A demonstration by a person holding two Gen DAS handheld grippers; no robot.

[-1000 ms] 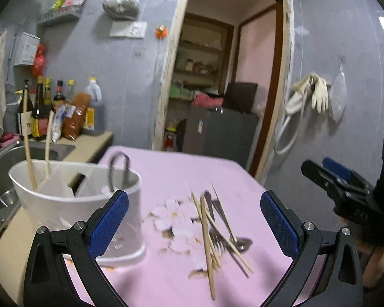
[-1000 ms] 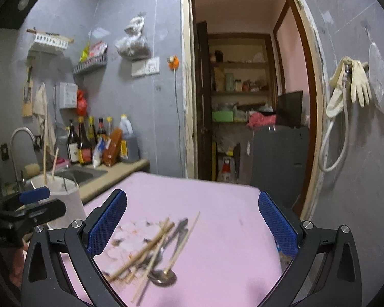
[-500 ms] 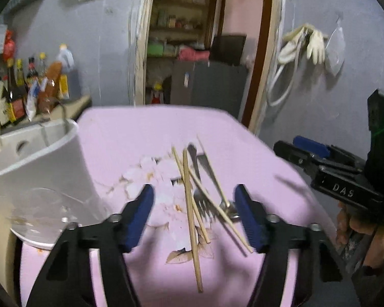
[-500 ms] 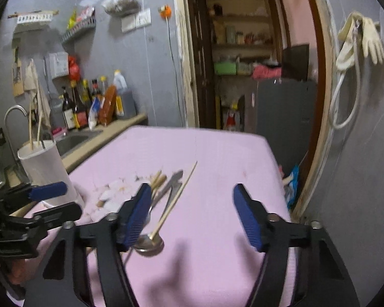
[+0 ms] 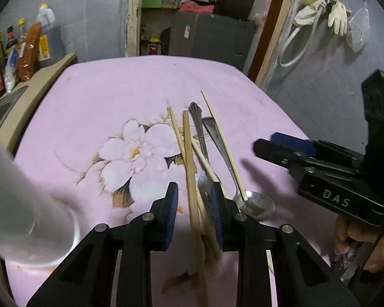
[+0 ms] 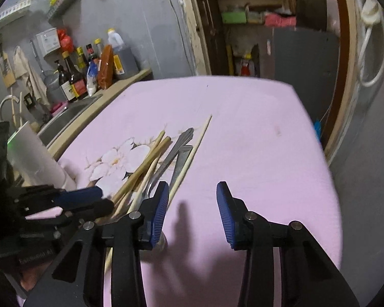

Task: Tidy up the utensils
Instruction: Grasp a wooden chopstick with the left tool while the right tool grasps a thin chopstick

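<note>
Grey kitchen walls and an open doorway stand behind a tabletop (image 5: 94,97) under a pink flowered cloth, with sauce bottles (image 6: 74,76) by the sink at the left. Over the last second the left tongs (image 5: 194,204) have dropped from hovering wide open above the white utensil holder (image 5: 15,204) to sit low over the pile, their blue pads now narrowed around the wooden chopsticks (image 5: 189,158). They are partly closed, bracketing two or three sticks, though whether the pads already press on the wood cannot be told (the sticks run on beneath the fingers). A fork (image 5: 201,138) and a spoon (image 5: 253,202) lie tangled beside the chopsticks, touching them. The right tongs (image 6: 192,204) have likewise narrowed and come down, yet remain open and hold nothing, hanging over bare cloth just right of the pile. This looks like the grasp stage: chopsticks seem the next item bound for the holder, which stands close on the left.
</note>
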